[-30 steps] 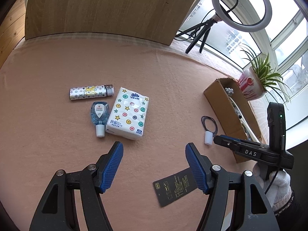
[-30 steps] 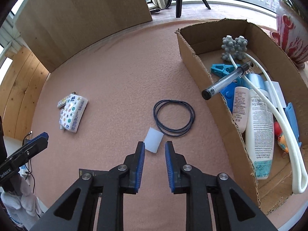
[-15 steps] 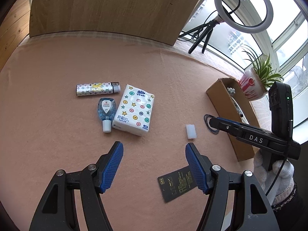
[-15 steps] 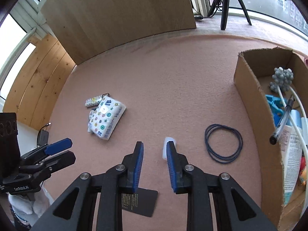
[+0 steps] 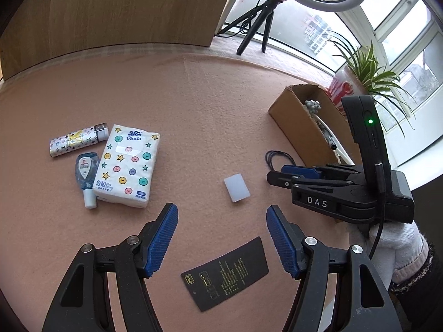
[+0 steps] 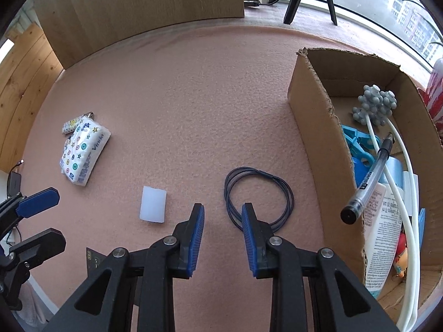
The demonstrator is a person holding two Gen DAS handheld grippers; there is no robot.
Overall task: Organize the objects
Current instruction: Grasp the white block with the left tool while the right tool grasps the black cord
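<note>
On the pink felt lie a tissue pack (image 5: 127, 164) (image 6: 83, 153), a patterned lighter (image 5: 76, 141), a small blue bottle (image 5: 86, 175), a white block (image 5: 236, 187) (image 6: 153, 204), a dark elastic loop (image 6: 259, 195) (image 5: 277, 157) and a black card (image 5: 225, 272). My left gripper (image 5: 221, 239) is open and empty, above the card and short of the block. My right gripper (image 6: 223, 235) is open and empty, its right finger over the loop's near edge; it also shows in the left wrist view (image 5: 293, 173). A cardboard box (image 6: 326, 149) (image 5: 301, 127) at right holds a pen (image 6: 368, 177), bottles and a massager.
A wooden board (image 5: 110, 13) stands along the felt's far edge. A ring light on a tripod (image 5: 263, 13) and a potted plant (image 5: 357, 74) stand by the windows behind the box. The felt's near edge runs just under both grippers.
My right gripper has opened wider and swung right, from over the white block to the elastic loop. My left gripper stays open and has moved a little closer to the objects.
</note>
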